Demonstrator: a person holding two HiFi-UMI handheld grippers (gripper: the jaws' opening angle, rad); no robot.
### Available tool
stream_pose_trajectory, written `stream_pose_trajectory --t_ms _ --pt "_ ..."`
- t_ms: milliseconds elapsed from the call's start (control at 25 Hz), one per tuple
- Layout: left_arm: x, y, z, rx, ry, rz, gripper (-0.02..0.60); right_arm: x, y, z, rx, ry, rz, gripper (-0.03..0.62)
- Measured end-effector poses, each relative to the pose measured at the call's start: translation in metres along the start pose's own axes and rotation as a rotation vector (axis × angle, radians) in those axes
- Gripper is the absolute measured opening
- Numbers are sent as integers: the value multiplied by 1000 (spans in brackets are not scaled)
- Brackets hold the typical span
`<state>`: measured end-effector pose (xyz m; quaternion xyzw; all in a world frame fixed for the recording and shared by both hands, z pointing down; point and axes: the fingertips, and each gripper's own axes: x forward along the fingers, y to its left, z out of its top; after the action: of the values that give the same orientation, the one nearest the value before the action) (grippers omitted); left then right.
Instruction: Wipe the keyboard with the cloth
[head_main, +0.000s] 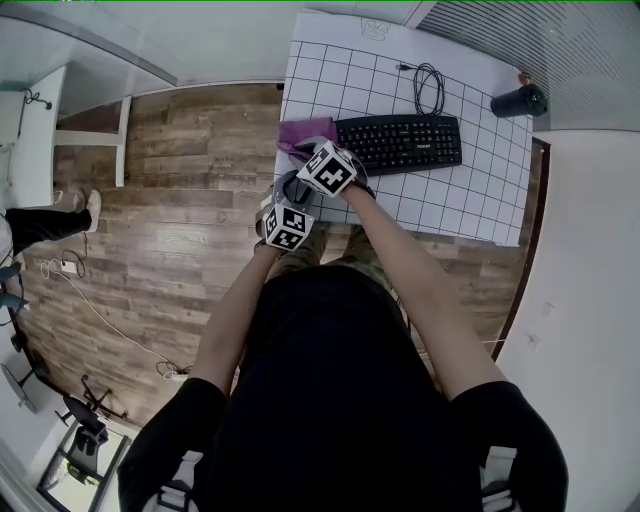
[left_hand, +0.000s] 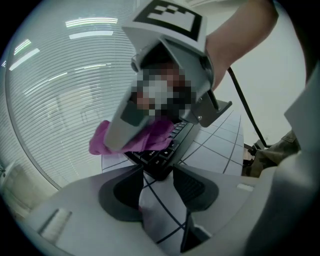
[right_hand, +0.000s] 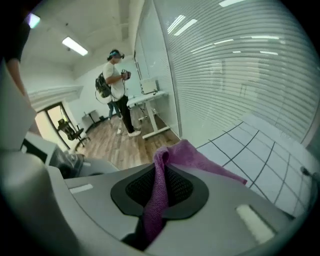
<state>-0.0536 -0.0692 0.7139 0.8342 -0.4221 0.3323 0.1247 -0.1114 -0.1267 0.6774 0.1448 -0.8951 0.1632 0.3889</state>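
My right gripper (right_hand: 162, 186) has its fingers clamped on a purple woven cloth (right_hand: 200, 157), with one fold pinched between them. My left gripper (left_hand: 157, 190) has its fingers apart, and only the white, black-gridded table (left_hand: 161, 212) shows in the gap. The cloth lies at the left end of the black computer keyboard (head_main: 400, 142), touching it. The keyboard's long axis runs left to right, parallel to the table's near edge. A wood-plank floor (head_main: 180, 200) lies beside the table. Only the right gripper view shows slatted window blinds (right_hand: 240, 65) and a person (right_hand: 117, 85) standing by a far white desk.
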Motion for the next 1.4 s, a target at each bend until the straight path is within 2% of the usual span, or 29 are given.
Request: stream_pose_trajectory --t_ms 160,240,320,400,480,600,800,920,1080,1240,1400 --pt "0 1 0 -1 3 2 160 -9 3 48 197 -175 121 54" --pt "0 1 0 -4 3 1 160 -27 0 74 252 -280 167 54" --pt "0 1 -1 -4 4 1 160 -52 -13 92 296 -374 176 55" --pt "0 1 -1 -4 5 0 160 -85 -38 97 361 -464 143 55" --pt "0 0 -1 -2 3 -1 160 -123 -72 89 445 -550 75 55" --pt "-1 0 -1 2 1 -1 160 -184 -128 51 524 -617 -95 55" --pt "0 2 0 -12 7 -13 160 -273 -203 -60 510 -502 -428 55" --pt "0 2 0 -10 6 -16 158 -325 -231 -119 516 -433 -587 55" --pt "0 2 -1 -8 5 -14 158 -378 -253 -172 486 -329 -767 55" --pt "0 2 -2 -15 10 -20 159 -376 -257 -212 479 -199 -869 57" --pt "0 0 -2 -21 18 -31 158 -336 -246 -231 454 -96 -854 57"
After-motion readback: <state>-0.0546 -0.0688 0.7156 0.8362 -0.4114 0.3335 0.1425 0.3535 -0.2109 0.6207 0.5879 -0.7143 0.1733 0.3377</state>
